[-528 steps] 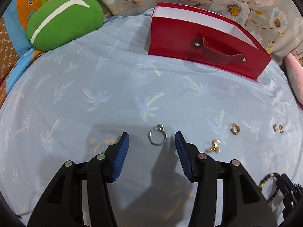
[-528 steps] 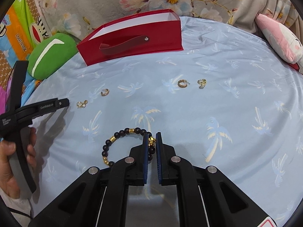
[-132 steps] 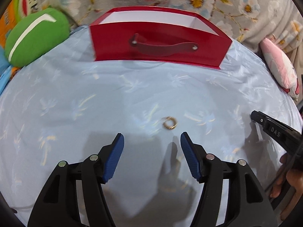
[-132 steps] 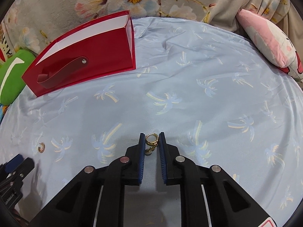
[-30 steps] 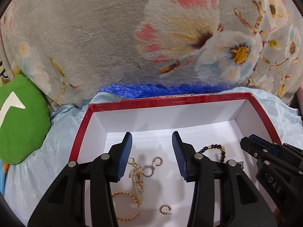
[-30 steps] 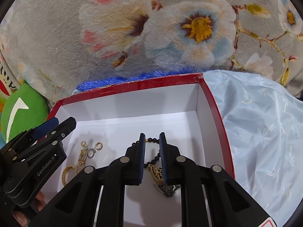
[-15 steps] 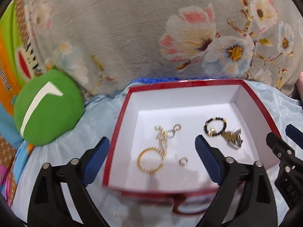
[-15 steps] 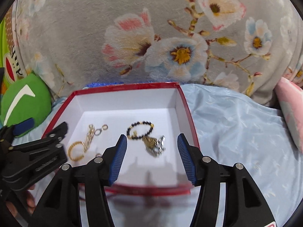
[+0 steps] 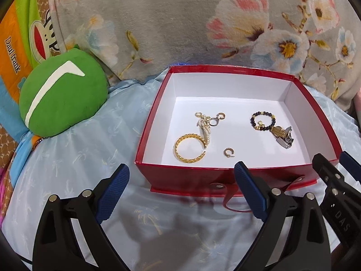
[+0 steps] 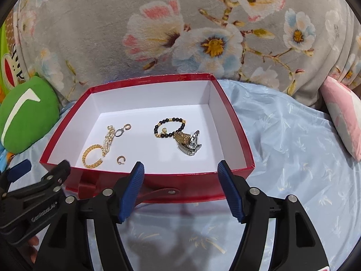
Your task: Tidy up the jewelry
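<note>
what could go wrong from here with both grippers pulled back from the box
1. The red box sits on soft, wrinkled blue cloth; a bump from the open right gripper or left gripper, both close to its front wall, might tip or slide it.
2. The pearl piece overlaps the gold bangle, so they may tangle.
3. The beaded bracelet touches the watch, which could snag.

A glossy red cardboard box (image 10: 144, 181) lined in plain white is seen just past the blue-padded jaws. Inside it, a gold chain-link bangle (image 9: 189, 147) and a black-and-gold beaded bracelet (image 10: 169, 128) are shown. Pale blue palm-printed satin cloth (image 10: 293, 149) is spread under the jaws, with a grey floral blanket (image 10: 180, 27) behind.
</note>
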Demonstrator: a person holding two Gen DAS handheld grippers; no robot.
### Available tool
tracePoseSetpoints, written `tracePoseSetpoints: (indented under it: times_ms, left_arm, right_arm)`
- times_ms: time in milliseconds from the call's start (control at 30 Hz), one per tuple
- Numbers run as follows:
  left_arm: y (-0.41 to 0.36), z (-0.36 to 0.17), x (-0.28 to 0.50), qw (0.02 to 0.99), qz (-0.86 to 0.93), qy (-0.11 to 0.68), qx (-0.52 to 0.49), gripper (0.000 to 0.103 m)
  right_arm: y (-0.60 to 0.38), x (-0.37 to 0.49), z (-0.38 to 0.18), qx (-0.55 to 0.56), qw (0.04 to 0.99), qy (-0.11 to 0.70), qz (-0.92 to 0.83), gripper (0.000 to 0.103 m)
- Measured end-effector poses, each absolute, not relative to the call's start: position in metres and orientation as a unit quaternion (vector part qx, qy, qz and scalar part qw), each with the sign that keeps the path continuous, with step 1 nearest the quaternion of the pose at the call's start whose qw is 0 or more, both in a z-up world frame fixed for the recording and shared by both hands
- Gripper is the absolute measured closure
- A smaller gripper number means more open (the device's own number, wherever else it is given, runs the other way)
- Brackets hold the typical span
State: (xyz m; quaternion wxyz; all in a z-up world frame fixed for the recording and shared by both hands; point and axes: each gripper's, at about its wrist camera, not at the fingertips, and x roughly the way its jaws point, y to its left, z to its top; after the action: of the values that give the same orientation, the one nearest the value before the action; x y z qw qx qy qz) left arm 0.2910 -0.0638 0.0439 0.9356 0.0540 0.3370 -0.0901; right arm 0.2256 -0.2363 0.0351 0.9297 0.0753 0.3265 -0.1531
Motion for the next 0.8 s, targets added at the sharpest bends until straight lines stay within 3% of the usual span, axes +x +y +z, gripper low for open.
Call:
tracePoseSetpoints:
  times_ms: [233, 800]
  left_arm:
    - [-0.063, 0.034, 0.293, 0.924, -0.101, 0.364, 0.052, 0.011]
    - [-0.069, 0.039, 0.284, 0.919, -0.106, 0.375, 0.057, 0.008]
  right_arm:
    - [-0.241, 0.230, 0.019, 0.090, 0.917, 0.363, -0.136, 0.031]
    - [-0.244, 0.222, 0.034, 0.069, 0.919, 0.357, -0.156, 0.025]
